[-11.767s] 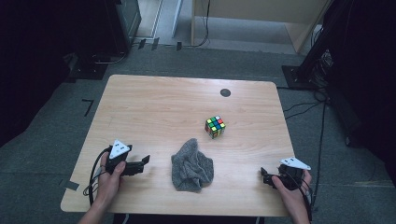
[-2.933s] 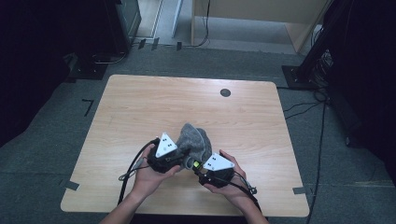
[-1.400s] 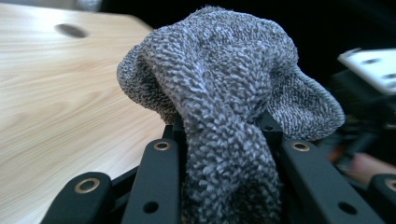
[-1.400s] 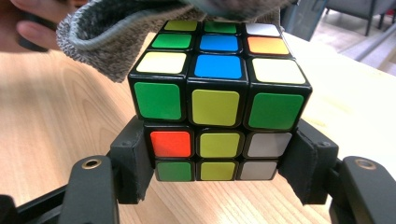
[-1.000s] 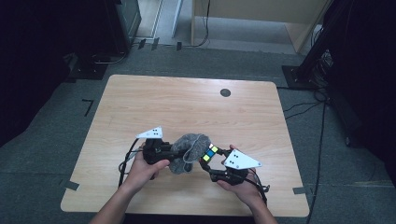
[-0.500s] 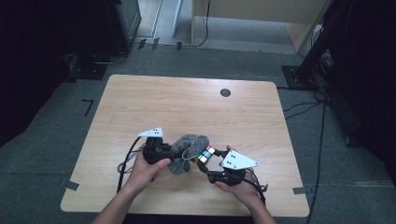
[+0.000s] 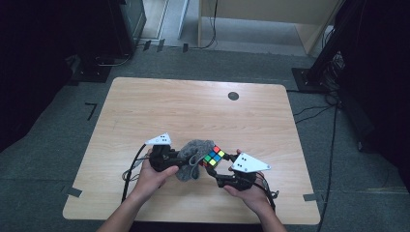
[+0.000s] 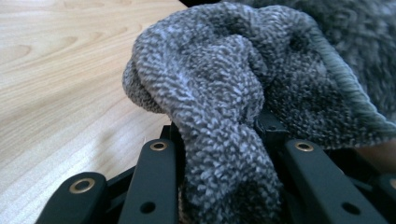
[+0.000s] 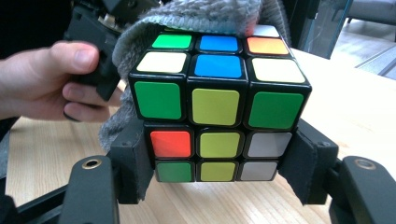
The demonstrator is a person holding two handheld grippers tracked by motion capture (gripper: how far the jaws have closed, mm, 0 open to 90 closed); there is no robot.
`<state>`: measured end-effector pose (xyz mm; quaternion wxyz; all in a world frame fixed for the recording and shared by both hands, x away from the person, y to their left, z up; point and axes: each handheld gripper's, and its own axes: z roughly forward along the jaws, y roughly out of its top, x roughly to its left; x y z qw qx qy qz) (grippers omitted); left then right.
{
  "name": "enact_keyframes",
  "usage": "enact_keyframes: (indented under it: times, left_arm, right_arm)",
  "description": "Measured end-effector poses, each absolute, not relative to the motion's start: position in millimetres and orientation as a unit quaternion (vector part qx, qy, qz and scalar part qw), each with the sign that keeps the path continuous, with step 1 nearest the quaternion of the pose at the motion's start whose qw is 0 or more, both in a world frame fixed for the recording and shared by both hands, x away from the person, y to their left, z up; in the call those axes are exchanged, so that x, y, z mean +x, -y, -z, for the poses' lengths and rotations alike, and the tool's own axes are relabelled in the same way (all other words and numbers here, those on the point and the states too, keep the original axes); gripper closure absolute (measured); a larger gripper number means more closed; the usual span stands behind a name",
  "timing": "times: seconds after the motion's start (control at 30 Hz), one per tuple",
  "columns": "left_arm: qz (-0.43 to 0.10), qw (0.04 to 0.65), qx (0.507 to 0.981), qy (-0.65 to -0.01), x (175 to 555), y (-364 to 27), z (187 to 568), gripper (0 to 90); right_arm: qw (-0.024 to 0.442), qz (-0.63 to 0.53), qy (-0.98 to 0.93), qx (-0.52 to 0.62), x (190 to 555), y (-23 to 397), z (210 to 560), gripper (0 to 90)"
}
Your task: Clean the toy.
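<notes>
cube (image 9: pixel 219 105): scrambled, clamped in right claw (image 9: pixel 219 161) | cloth (image 8: pixel 224 93): grey, nubby, pinched in left claw (image 8: pixel 224 158)

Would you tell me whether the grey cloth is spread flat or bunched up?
Bunched up: the grey cloth sits crumpled in thick folds, pinched by the left gripper.

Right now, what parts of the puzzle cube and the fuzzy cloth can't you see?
- Puzzle cube, right gripper view: its back faces are turned away, and the grey cloth drapes over the far top edge.
- Cube's lower side faces, right gripper view: covered by the right tongs pads.
- Cloth, left gripper view: the pinched part is buried between the left tongs; the top edge cuts it off.
- Cube stickers, high view: too small to count.
</notes>
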<state>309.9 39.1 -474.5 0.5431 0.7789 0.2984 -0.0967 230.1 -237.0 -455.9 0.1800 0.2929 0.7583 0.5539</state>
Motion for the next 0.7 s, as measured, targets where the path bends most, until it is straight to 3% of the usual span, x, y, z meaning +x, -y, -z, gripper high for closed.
enact_keyframes:
  times: [0.2, 0.43, 0.6, 0.7]
  left_arm:
    - [0.117, 0.603, 0.731, -0.298, 310.7, -49.6, 463.9, 67.9]
    - [0.1, 0.539, 0.78, -0.303, 310.3, -39.4, 478.5, 67.9]
    - [0.114, 0.597, 0.74, -0.289, 309.0, -48.0, 466.1, 67.7]
    - [0.107, 0.592, 0.746, -0.287, 308.2, -47.2, 465.8, 67.6]
  right_arm:
    - [0.191, -0.512, -0.785, 0.292, 232.9, 232.0, 466.5, 35.0]
    - [0.187, -0.539, -0.771, 0.281, 228.7, 230.6, 459.5, 35.0]
    - [0.184, -0.536, -0.772, 0.288, 231.2, 233.8, 462.3, 35.0]
    - [0.189, -0.529, -0.774, 0.293, 232.1, 232.6, 464.5, 35.0]
